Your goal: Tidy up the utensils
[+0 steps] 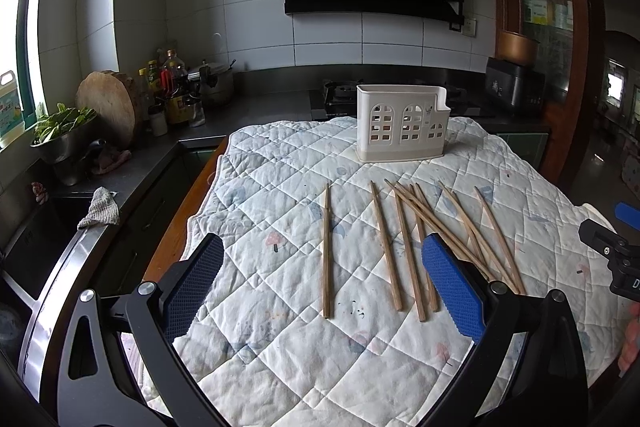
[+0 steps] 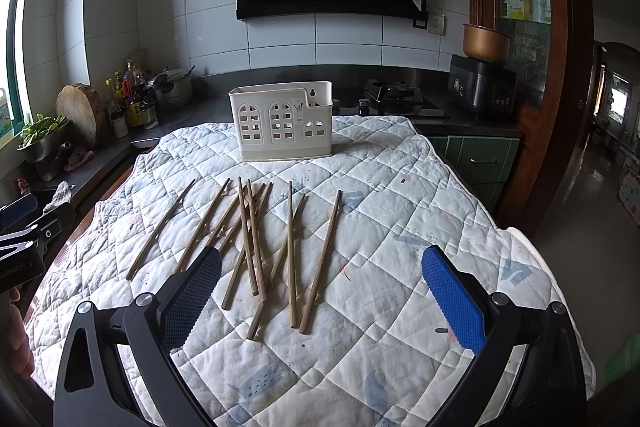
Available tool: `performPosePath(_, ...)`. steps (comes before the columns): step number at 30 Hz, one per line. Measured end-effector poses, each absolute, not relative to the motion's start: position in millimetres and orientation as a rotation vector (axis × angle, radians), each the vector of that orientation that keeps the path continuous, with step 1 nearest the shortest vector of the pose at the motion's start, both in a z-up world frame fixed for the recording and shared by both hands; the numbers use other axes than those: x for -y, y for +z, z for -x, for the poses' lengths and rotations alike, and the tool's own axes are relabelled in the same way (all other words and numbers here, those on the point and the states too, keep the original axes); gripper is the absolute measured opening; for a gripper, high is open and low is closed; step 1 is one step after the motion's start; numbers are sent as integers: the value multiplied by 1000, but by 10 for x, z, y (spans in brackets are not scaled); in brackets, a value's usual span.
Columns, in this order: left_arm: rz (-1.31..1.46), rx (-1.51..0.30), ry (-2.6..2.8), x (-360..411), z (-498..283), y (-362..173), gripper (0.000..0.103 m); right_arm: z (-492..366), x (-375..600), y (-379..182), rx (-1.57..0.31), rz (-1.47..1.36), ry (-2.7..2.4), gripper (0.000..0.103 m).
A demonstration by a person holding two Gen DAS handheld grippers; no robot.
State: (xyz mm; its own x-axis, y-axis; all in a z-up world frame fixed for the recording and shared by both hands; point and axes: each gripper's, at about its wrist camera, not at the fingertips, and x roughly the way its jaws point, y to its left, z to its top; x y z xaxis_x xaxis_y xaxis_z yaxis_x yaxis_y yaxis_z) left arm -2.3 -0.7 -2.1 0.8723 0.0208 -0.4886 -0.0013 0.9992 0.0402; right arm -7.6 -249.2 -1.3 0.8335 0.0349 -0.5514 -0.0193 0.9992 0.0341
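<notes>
Several wooden chopsticks (image 1: 404, 247) lie loose on the quilted cloth (image 1: 280, 347), also in the right wrist view (image 2: 256, 243). A white utensil holder (image 1: 402, 123) with window cut-outs stands upright at the far side of the cloth; it also shows in the right wrist view (image 2: 282, 121). My left gripper (image 1: 320, 279) is open and empty above the cloth, near one lone chopstick (image 1: 327, 251). My right gripper (image 2: 320, 287) is open and empty over the near ends of the chopsticks.
The cloth (image 2: 400, 307) covers a table by a dark kitchen counter (image 1: 256, 107). On the counter are bottles (image 1: 172, 87), a round wooden board (image 1: 108, 107), a bowl of greens (image 1: 60, 135), a gas stove (image 2: 394, 97) and a black cooker (image 2: 482, 89). A sink (image 1: 44, 239) is at left.
</notes>
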Motion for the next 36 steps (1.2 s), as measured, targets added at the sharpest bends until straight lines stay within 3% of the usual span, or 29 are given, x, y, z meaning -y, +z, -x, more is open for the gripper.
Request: performPosePath(36, 12, -591, 16, -112, -183, -144, 97, -43, 2488, -142, -603, -30, 36, 97)
